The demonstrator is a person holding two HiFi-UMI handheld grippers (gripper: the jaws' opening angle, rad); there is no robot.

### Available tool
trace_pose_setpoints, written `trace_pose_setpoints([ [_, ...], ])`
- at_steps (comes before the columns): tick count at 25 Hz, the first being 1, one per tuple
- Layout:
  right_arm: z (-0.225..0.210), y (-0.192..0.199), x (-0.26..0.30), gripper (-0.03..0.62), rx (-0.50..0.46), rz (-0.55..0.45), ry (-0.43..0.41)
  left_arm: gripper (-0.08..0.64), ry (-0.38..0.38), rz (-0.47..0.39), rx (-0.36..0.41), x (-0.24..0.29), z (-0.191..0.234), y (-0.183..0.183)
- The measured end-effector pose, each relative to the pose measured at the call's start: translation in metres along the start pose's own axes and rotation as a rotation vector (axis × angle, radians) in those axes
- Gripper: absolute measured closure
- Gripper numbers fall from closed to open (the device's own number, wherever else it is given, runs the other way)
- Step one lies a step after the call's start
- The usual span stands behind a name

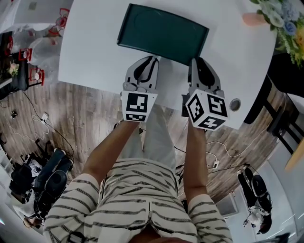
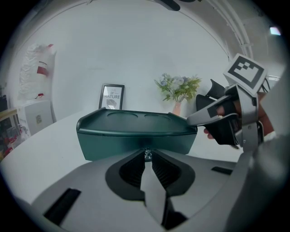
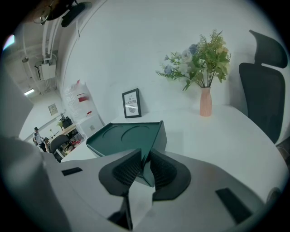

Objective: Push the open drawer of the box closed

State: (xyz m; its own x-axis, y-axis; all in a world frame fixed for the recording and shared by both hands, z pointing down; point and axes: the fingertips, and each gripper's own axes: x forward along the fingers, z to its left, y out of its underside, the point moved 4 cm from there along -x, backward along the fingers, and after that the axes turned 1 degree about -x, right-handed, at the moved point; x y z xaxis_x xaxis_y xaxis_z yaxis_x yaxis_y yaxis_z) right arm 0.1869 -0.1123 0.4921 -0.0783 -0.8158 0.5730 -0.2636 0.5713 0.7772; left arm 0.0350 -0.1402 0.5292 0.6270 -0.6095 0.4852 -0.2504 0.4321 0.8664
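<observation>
A dark green box (image 1: pixel 161 33) lies on the white table (image 1: pixel 95 52); its flat top has two shallow round recesses. Both grippers sit at its near side. My left gripper (image 1: pixel 153 59) is shut, its tips against the middle of the box's front (image 2: pixel 136 133), by a small metal knob (image 2: pixel 147 155). My right gripper (image 1: pixel 194 60) is also shut, tips at the near right corner of the box (image 3: pixel 131 136). In the left gripper view the front face sits under the lid's lip and no gap shows. The right gripper (image 2: pixel 192 121) appears there beside the box's right end.
A pink vase of flowers (image 1: pixel 273 14) (image 3: pixel 205 100) stands at the table's far right. A framed print (image 2: pixel 112 96) (image 3: pixel 131 103) leans behind the box. A small round grey disc (image 1: pixel 234 104) lies near the front table edge, and a dark chair (image 3: pixel 265 99) stands to the right.
</observation>
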Motion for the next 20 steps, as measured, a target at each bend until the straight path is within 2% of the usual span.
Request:
trace_pose_setpoints([
  [14,-0.002,0.0002,0.0005,0.52,0.012,0.0,-0.007,0.514,-0.001,0.007,-0.006,0.0027,-0.0006,-0.0007],
  [20,-0.001,-0.0005,0.0002,0.517,0.014,0.002,-0.014,0.546,0.0,0.013,-0.023,-0.0027,-0.0002,-0.0023],
])
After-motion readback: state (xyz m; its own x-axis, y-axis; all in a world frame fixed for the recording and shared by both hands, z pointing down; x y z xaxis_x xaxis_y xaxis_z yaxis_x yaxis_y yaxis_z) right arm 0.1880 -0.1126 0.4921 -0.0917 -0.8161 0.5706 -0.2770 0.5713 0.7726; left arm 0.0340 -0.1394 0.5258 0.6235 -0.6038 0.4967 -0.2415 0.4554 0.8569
